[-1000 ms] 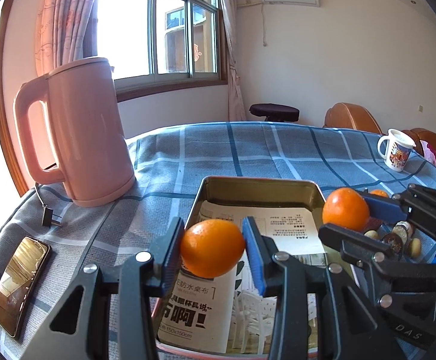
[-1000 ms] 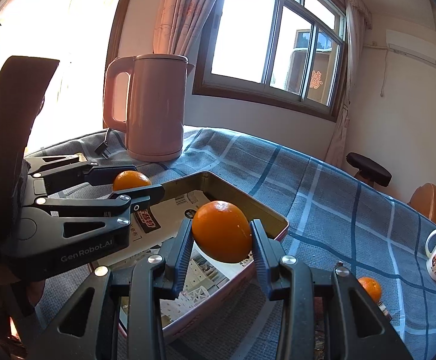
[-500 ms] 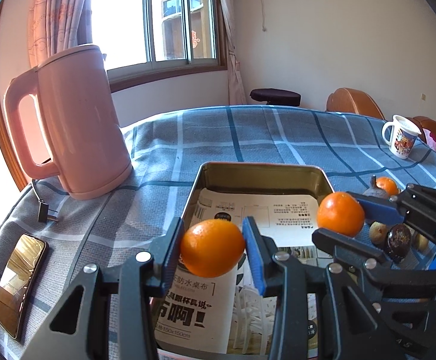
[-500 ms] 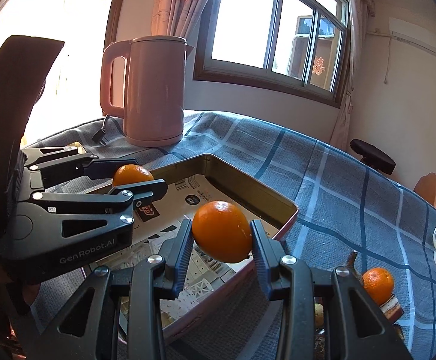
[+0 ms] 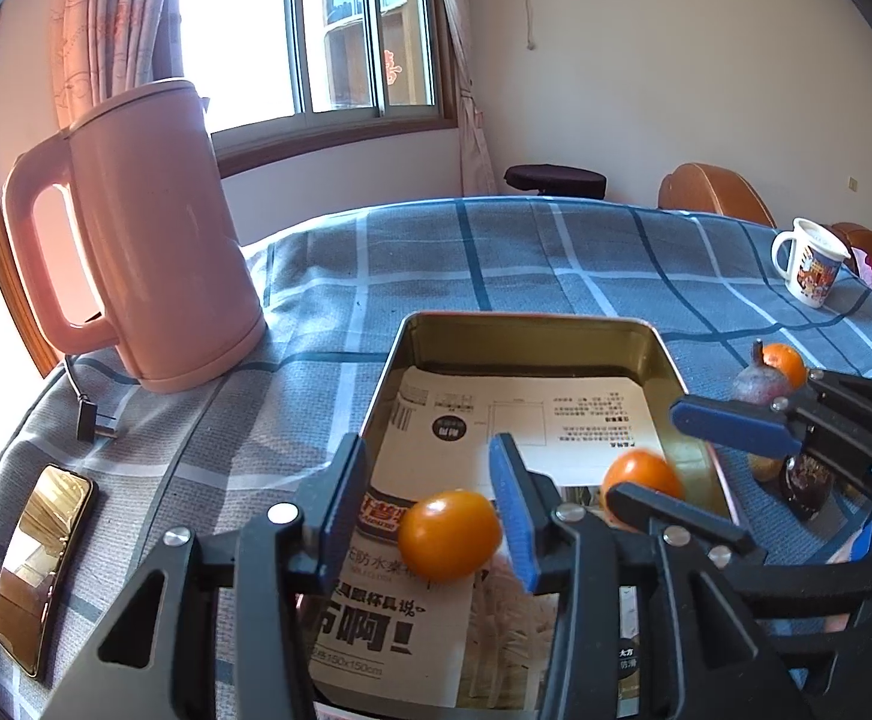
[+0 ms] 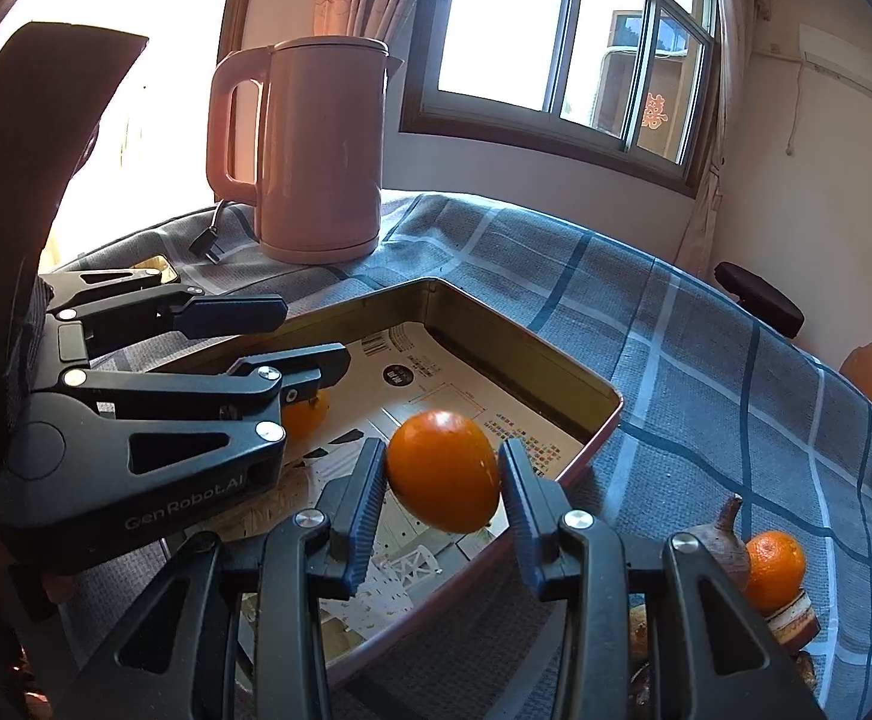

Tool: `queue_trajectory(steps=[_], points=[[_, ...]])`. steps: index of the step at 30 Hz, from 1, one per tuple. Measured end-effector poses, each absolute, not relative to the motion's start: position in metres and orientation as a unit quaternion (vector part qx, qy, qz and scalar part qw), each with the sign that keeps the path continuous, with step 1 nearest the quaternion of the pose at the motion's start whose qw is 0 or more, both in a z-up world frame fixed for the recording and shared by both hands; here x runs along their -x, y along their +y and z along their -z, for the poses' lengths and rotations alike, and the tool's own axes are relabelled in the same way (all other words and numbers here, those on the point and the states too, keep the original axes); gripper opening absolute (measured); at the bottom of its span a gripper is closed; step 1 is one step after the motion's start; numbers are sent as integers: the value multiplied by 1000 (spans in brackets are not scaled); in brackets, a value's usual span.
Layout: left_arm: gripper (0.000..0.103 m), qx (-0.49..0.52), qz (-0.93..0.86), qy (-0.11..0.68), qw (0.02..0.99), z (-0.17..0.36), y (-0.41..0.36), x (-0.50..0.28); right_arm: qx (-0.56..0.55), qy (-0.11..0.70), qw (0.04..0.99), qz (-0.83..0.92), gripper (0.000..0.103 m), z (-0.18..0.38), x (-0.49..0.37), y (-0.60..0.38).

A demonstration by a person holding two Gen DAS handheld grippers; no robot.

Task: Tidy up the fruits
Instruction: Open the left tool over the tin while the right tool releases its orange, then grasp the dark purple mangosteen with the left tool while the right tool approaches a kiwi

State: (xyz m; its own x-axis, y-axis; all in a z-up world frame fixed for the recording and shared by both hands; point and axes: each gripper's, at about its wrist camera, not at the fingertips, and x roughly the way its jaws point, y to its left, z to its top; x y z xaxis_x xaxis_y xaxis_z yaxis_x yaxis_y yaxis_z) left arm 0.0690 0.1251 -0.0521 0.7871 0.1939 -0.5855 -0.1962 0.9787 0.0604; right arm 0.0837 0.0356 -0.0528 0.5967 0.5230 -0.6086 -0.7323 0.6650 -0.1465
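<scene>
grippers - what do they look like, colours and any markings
Both are matte black plastic linkage frames with triangular cutouts and silver rivets. The left gripper and the right gripper have blue ribbed finger pads. White "GenRobot.AI" lettering runs along the left one's side. No cables or sleeves are visible.

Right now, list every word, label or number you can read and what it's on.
"GenRobot.AI": side of the left tongs.
"150x150cm": paper sheet in the tin.
"防水桌": same sheet, partly hidden.
Unreadable: the sheet's fine print, red window sticker, mug picture.
</scene>
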Motion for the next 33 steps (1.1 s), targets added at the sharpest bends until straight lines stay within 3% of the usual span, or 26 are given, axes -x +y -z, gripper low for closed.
queue_trajectory(steps=[1,2,4,8,16,21,26,28,31,33], points=[[57,3,-108,305,946,51,126,-67,198,266,872,-360,57,53,-82,36],[62,7,-110,298,948,50,127,-65,201,260,875,-356,71,52,-81,36],[67,19,-104,277,955,46,130,-57,194,242,883,-353,72,48,-76,31],[75,42,-97,231,967,38,128,-38,194,223,896,-331,72,43,-68,5],[75,26,-36,215,976,29,72,-33,128,228,937,-233,72,31,-66,-108],[75,-13,5,223,975,30,27,-38,47,258,947,-187,72,32,-76,-165],[75,-33,37,256,965,39,-1,-48,33,291,937,-189,72,42,-81,-177],[75,-36,52,268,961,41,-10,-53,34,309,930,-197,69,49,-85,-174],[74,-44,74,298,951,47,-24,-62,42,337,917,-211,54,61,-90,-168],[69,-49,88,313,944,52,-33,-66,42,341,914,-217,50,62,-90,-167]])
